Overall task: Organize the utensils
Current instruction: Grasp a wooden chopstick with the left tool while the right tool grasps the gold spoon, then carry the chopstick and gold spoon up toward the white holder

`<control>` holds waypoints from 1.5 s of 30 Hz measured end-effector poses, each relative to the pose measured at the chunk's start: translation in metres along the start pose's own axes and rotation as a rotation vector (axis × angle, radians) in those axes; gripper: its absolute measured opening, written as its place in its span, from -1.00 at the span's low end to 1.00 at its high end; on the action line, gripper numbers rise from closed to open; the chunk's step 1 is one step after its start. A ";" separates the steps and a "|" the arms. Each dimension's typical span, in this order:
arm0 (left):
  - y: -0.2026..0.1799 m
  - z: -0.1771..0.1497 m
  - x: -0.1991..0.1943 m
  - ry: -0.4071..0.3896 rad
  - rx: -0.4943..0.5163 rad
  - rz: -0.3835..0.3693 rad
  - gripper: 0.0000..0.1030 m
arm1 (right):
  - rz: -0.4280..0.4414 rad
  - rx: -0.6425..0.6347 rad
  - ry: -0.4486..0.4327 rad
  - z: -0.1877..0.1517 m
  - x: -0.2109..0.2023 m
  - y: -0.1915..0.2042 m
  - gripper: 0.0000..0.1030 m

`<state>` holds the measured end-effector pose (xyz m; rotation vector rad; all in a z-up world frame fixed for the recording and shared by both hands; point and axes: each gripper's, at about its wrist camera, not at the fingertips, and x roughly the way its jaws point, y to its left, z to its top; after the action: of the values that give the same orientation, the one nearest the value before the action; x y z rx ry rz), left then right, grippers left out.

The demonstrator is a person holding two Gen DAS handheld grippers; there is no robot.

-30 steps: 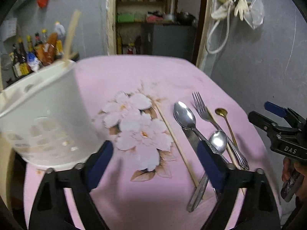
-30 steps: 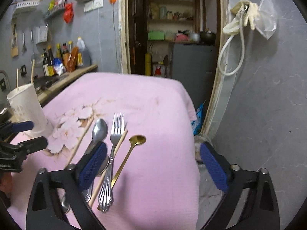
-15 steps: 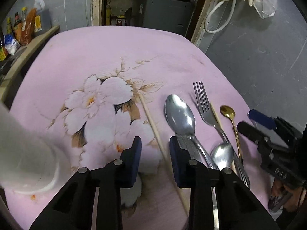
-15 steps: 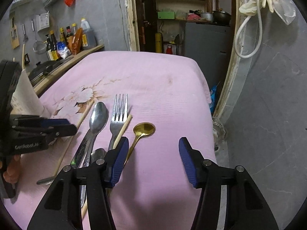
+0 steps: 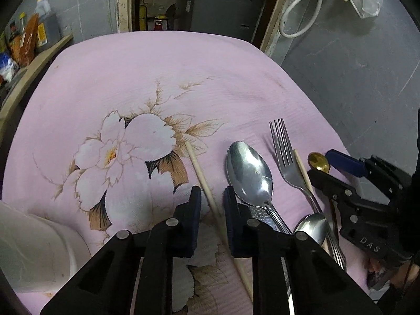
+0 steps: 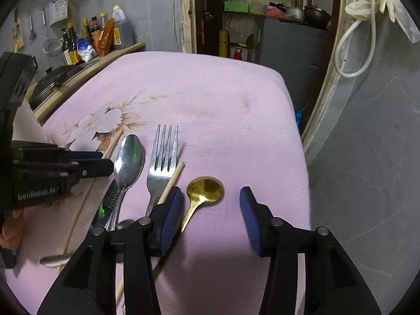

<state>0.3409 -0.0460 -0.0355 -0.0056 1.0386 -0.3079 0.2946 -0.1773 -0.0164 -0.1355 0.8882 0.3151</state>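
Utensils lie on the pink flowered cloth (image 5: 162, 73): a wooden chopstick (image 5: 202, 178), a large steel spoon (image 5: 248, 173), a fork (image 5: 284, 155), a second chopstick (image 5: 302, 168), a gold spoon (image 5: 319, 160) and a small steel spoon (image 5: 312, 227). My left gripper (image 5: 212, 193) is narrowly open, its pads on either side of the first chopstick, low over the cloth. My right gripper (image 6: 210, 197) is open around the gold spoon (image 6: 206, 190), beside the fork (image 6: 162, 162) and the large spoon (image 6: 128, 160).
A white utensil holder (image 5: 34, 246) stands at the near left of the cloth. A shelf with bottles (image 6: 99, 36) runs along the left wall. The cloth's right edge (image 6: 299, 162) drops off beside a grey wall. A doorway (image 6: 262, 21) lies behind.
My left gripper has left the white holder, moved right and down, and narrowed around the chopstick. My right gripper has moved forward and narrowed around the gold spoon.
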 end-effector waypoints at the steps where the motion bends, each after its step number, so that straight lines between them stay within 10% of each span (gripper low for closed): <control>1: 0.000 0.000 0.000 -0.002 0.000 -0.001 -0.79 | 0.001 -0.002 0.002 0.000 0.000 0.000 -0.20; 22: 0.011 -0.020 -0.023 -0.071 -0.089 -0.115 -0.96 | 0.013 -0.063 -0.066 -0.004 -0.011 0.007 -0.50; 45: -0.002 -0.077 -0.132 -0.601 -0.021 -0.129 -0.96 | -0.173 -0.297 -0.606 -0.047 -0.096 0.068 -0.50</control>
<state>0.2134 -0.0038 0.0375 -0.1750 0.4446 -0.3826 0.1806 -0.1449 0.0300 -0.3676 0.2235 0.3010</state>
